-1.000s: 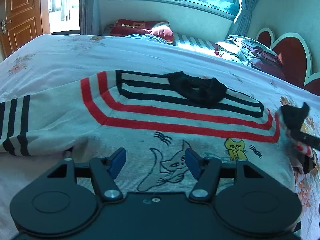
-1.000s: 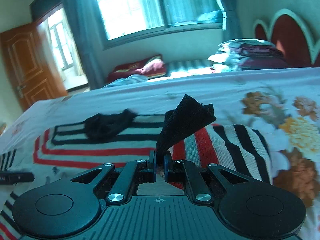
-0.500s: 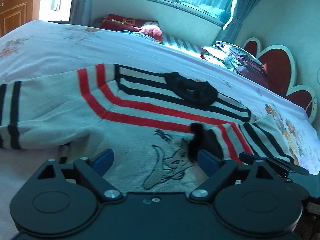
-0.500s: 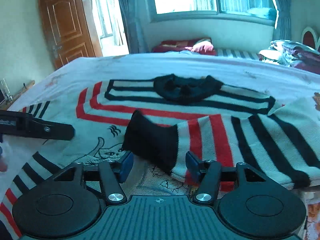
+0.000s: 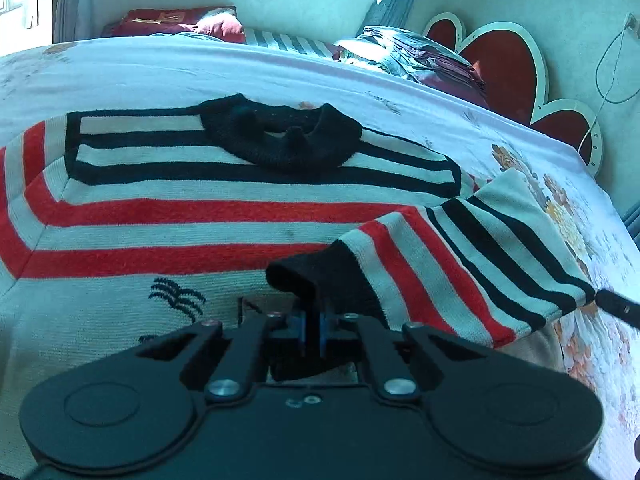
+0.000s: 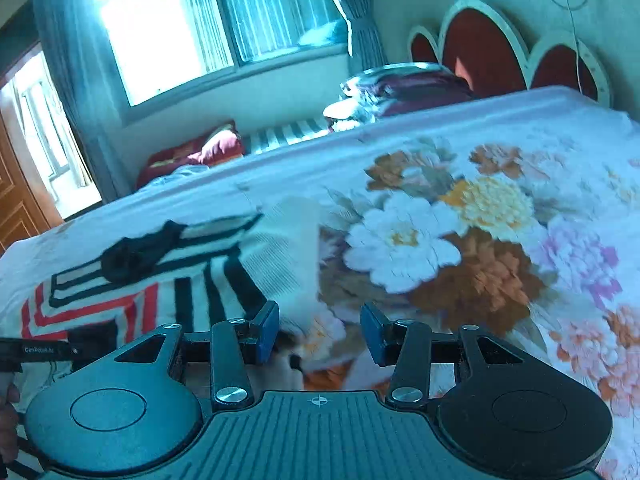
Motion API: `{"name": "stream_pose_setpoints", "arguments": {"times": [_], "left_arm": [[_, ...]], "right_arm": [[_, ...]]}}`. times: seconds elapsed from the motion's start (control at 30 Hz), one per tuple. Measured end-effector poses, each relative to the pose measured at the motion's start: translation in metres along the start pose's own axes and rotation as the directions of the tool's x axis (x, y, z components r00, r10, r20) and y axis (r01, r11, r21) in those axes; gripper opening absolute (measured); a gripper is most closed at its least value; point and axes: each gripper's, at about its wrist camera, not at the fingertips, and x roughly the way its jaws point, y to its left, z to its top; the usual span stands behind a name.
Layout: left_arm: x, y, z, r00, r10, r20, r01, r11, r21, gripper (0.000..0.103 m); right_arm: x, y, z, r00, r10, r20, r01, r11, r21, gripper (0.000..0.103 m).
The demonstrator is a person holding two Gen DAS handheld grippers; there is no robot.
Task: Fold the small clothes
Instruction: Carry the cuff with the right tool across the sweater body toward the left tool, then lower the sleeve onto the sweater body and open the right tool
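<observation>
A small white sweater [image 5: 160, 236] with red and black stripes and a black collar [image 5: 280, 140] lies flat on the bed. Its right sleeve [image 5: 460, 264] is folded in across the chest. My left gripper [image 5: 313, 326] is shut on the sleeve's black cuff [image 5: 320, 276]. My right gripper [image 6: 318, 330] is open and empty, just off the sweater's right edge [image 6: 280, 256] over the floral sheet. The tip of the right gripper shows at the right edge of the left wrist view [image 5: 616, 306].
The bed has a white floral sheet [image 6: 460, 240]. A red heart-shaped headboard [image 5: 500, 64] and a pile of bedding [image 5: 412, 52] lie at the far right. A window [image 6: 200, 28] and a striped bench with red cushions [image 5: 180, 24] are beyond the bed.
My right gripper let go of the sleeve cuff on the chest and drew back to the right. My left gripper moved in and shut on that cuff.
</observation>
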Motion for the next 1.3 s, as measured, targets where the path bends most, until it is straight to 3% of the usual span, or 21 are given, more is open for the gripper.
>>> {"name": "stream_pose_setpoints", "arguments": {"times": [0.1, 0.27, 0.5, 0.57, 0.63, 0.7, 0.87, 0.97, 1.03, 1.07, 1.1, 1.23, 1.3], "left_arm": [[-0.013, 0.002, 0.004, 0.999, -0.004, 0.034, 0.004, 1.000, 0.014, 0.005], [-0.031, 0.019, 0.008, 0.999, 0.010, 0.040, -0.011, 1.000, 0.011, 0.005], [-0.044, 0.059, 0.012, 0.994, 0.097, 0.058, -0.095, 0.994, -0.047, 0.005], [-0.039, 0.067, 0.010, 0.993, 0.107, 0.043, -0.104, 0.993, -0.053, 0.005], [-0.035, 0.072, 0.008, 0.993, 0.110, 0.033, -0.108, 0.992, -0.060, 0.005], [-0.032, 0.073, 0.005, 0.992, 0.120, 0.037, -0.118, 0.992, -0.054, 0.005], [-0.027, 0.074, 0.002, 0.991, 0.129, 0.036, -0.128, 0.991, -0.042, 0.005], [-0.029, 0.074, 0.001, 0.992, 0.123, 0.035, -0.122, 0.992, -0.014, 0.015], [-0.034, 0.076, 0.000, 0.992, 0.117, 0.048, -0.116, 0.993, -0.019, 0.033], [-0.036, 0.076, 0.000, 0.990, 0.125, 0.061, -0.124, 0.992, -0.021, 0.047], [-0.036, 0.077, 0.000, 0.989, 0.131, 0.069, -0.130, 0.991, -0.024, 0.047], [-0.027, 0.080, 0.007, 0.990, 0.130, 0.061, -0.126, 0.990, -0.064, 0.035], [-0.022, 0.084, 0.011, 0.992, 0.114, 0.052, -0.108, 0.990, -0.091, 0.016]], "right_arm": [[0.010, -0.008, -0.015, 0.996, 0.016, -0.082, -0.016, 1.000, 0.009, 0.046], [0.036, 0.012, -0.024, 0.991, 0.071, -0.117, -0.074, 0.997, -0.016, 0.046], [0.057, 0.022, -0.019, 0.991, 0.023, -0.129, -0.028, 0.999, -0.037, 0.046], [0.058, 0.021, -0.019, 0.992, 0.012, -0.128, -0.019, 0.999, -0.049, 0.040], [0.058, 0.018, -0.019, 0.992, 0.006, -0.128, -0.012, 0.999, -0.044, 0.026], [0.057, 0.018, -0.019, 0.991, 0.011, -0.135, -0.018, 0.998, -0.056, 0.018], [0.055, 0.018, -0.020, 0.990, 0.010, -0.140, -0.019, 0.998, -0.060, 0.017], [0.037, 0.010, -0.015, 0.990, 0.074, -0.117, -0.080, 0.996, -0.048, 0.018], [0.020, 0.004, -0.007, 0.994, 0.089, -0.056, -0.092, 0.995, -0.046, 0.032], [0.017, 0.000, 0.001, 0.994, 0.106, -0.032, -0.107, 0.994, -0.030, 0.035], [0.019, -0.003, 0.009, 0.993, 0.118, -0.018, -0.118, 0.993, -0.010, 0.040], [0.063, -0.016, 0.055, 0.984, 0.178, -0.009, -0.176, 0.977, 0.122, 0.041], [0.092, -0.017, 0.072, 0.975, 0.221, -0.031, -0.214, 0.966, 0.146, 0.041]]}}
